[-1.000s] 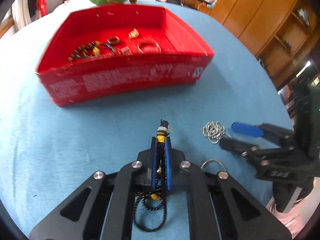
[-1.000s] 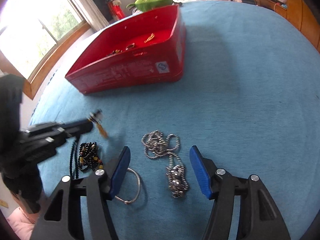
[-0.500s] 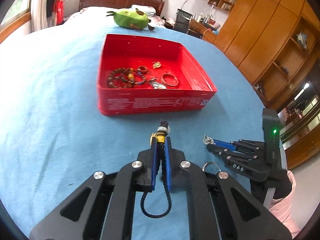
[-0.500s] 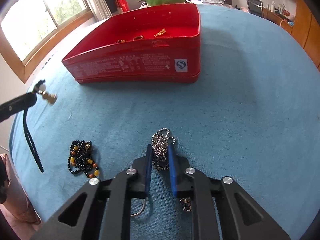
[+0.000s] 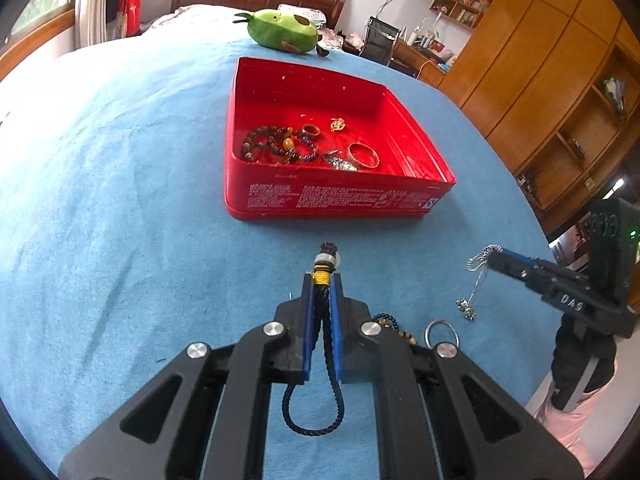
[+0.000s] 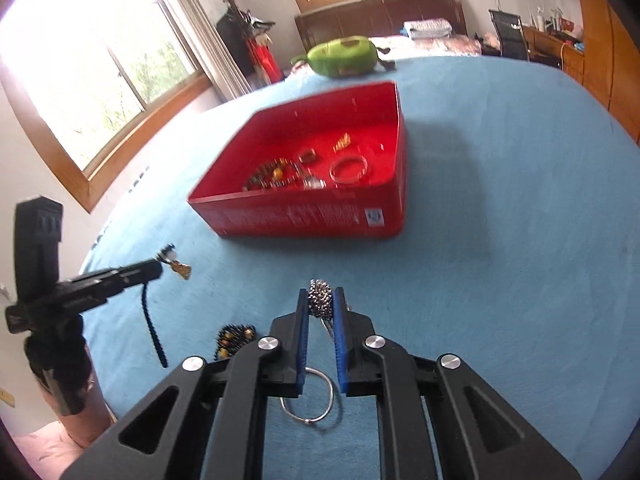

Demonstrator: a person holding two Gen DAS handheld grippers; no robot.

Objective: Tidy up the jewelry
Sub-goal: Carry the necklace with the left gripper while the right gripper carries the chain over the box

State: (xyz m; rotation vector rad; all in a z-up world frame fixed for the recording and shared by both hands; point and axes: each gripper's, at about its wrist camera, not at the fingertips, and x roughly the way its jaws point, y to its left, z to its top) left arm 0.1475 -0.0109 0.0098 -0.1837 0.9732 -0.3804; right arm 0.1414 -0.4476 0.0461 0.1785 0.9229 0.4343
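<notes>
A red box (image 5: 336, 200) (image 6: 304, 216) sits on the blue cloth and holds a bead bracelet (image 5: 276, 146), rings and a bangle (image 5: 362, 156). My left gripper (image 5: 322, 282) is shut on a black cord necklace (image 5: 330, 364), lifted above the cloth short of the box. My right gripper (image 6: 320, 294) is shut on a silver chain (image 6: 320, 300), also lifted; from the left wrist view the chain (image 5: 478, 276) dangles from it. A dark bead string (image 6: 234, 338) and a silver ring (image 6: 316, 400) lie on the cloth below the grippers.
A green plush toy (image 5: 282, 32) lies beyond the box. Wooden cabinets (image 5: 560, 80) stand to the right and a window (image 6: 100, 72) to the left. The blue cloth (image 5: 120, 200) spreads wide around the box.
My right gripper closed on the silver chain and lifted it. Both grippers rose from the cloth with their jewelry, and the box now appears farther below.
</notes>
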